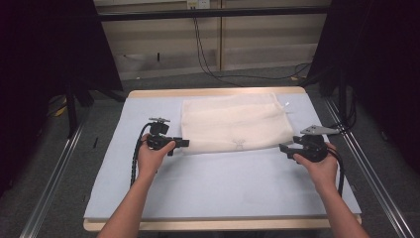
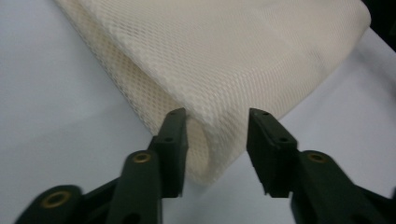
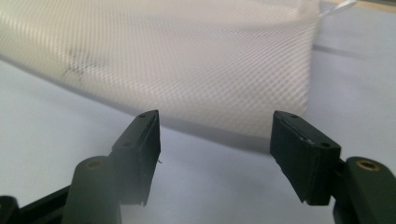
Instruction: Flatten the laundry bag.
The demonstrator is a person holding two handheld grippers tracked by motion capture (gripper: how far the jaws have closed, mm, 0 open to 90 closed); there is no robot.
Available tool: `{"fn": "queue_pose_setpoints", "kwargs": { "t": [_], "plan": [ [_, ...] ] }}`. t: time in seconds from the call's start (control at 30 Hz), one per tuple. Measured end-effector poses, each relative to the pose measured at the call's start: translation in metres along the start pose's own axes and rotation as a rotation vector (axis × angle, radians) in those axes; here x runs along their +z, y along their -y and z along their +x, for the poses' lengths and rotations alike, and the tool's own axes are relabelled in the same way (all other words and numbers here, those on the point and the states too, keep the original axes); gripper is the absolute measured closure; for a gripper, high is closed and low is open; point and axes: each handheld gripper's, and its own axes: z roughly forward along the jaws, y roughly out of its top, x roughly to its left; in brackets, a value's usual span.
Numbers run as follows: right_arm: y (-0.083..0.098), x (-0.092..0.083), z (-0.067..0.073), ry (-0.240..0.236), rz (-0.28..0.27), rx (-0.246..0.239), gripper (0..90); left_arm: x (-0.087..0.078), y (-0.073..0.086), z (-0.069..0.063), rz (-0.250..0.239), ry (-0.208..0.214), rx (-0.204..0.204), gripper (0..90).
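Cream mesh bag lies flat on the pale blue mat, toward the far half of the table, long axis running left to right across it, a small white tag at its far right corner. Left gripper at the near left corner: jaws parted, folded corner between them, not pinched. Right gripper just off the near right corner, jaws wide, nothing held

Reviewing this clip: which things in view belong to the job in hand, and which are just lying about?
In the job:
- cream mesh cloth, folded on the table
- left gripper, jaws open astride the cloth's corner
- right gripper, open, just short of the cloth's edge

Just there:
- pale blue table mat
- black cables on the floor beyond the table
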Motion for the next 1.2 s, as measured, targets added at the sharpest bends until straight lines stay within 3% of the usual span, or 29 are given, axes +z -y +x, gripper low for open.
{"fn": "queue_pose_setpoints", "kwargs": {
  "t": [0.17, 0.23, 0.27, 0.4, 0.43, 0.47, 0.57, 0.63, 0.77, 0.8, 0.83, 0.9, 0.97, 1.03, 1.2],
  "plan": [
    [-0.015, 0.003, -0.017, 0.035, -0.019, 0.047, 35.4, 0.002, -0.004, 0.002, -0.049, -0.024, -0.004, 48.3],
    [-0.017, 0.005, -0.020, 0.032, -0.024, 0.062, 35.4, 0.004, -0.005, 0.003, -0.042, -0.032, -0.004, 45.2],
    [-0.022, 0.012, -0.026, 0.024, -0.024, 0.079, 37.8, 0.007, -0.010, 0.004, -0.020, -0.059, 0.003, 44.2],
    [-0.031, 0.025, -0.034, 0.033, -0.013, 0.098, 38.6, 0.013, -0.016, 0.010, -0.049, -0.071, -0.035, 43.3],
    [-0.033, 0.028, -0.036, 0.032, -0.009, 0.105, 39.9, 0.015, -0.017, 0.013, -0.030, -0.073, -0.048, 43.0],
    [-0.034, 0.032, -0.037, 0.023, 0.000, 0.119, 40.8, 0.017, -0.018, 0.016, -0.018, -0.083, -0.048, 42.2],
    [-0.038, 0.042, -0.042, 0.036, 0.001, 0.136, 41.7, 0.022, -0.020, 0.020, -0.035, -0.059, -0.059, 42.4],
    [-0.038, 0.050, -0.046, 0.023, -0.002, 0.154, 43.3, 0.027, -0.023, 0.020, -0.034, -0.090, -0.046, 42.4],
    [-0.039, 0.061, -0.048, 0.025, 0.006, 0.203, 50.9, 0.032, -0.023, 0.022, -0.072, -0.083, -0.076, 52.7],
    [-0.038, 0.063, -0.048, 0.014, 0.002, 0.212, 57.2, 0.032, -0.023, 0.022, -0.069, -0.056, -0.086, 61.9],
    [-0.038, 0.064, -0.047, 0.007, 0.003, 0.218, 58.3, 0.032, -0.023, 0.022, -0.073, -0.035, -0.099, 65.3],
    [-0.037, 0.062, -0.046, -0.021, 0.008, 0.228, 75.4, 0.030, -0.023, 0.020, -0.068, -0.001, -0.087, 75.0],
    [-0.039, 0.057, -0.046, -0.049, 0.009, 0.237, 80.9, 0.027, -0.024, 0.017, -0.073, 0.006, -0.067, 79.5],
    [-0.040, 0.050, -0.045, -0.059, 0.000, 0.237, 82.6, 0.023, -0.024, 0.013, -0.073, 0.022, -0.049, 81.5],
    [-0.035, 0.030, -0.042, -0.064, -0.052, 0.187, 82.5, 0.010, -0.023, 0.004, -0.056, 0.013, 0.015, 83.1]
  ]
}}
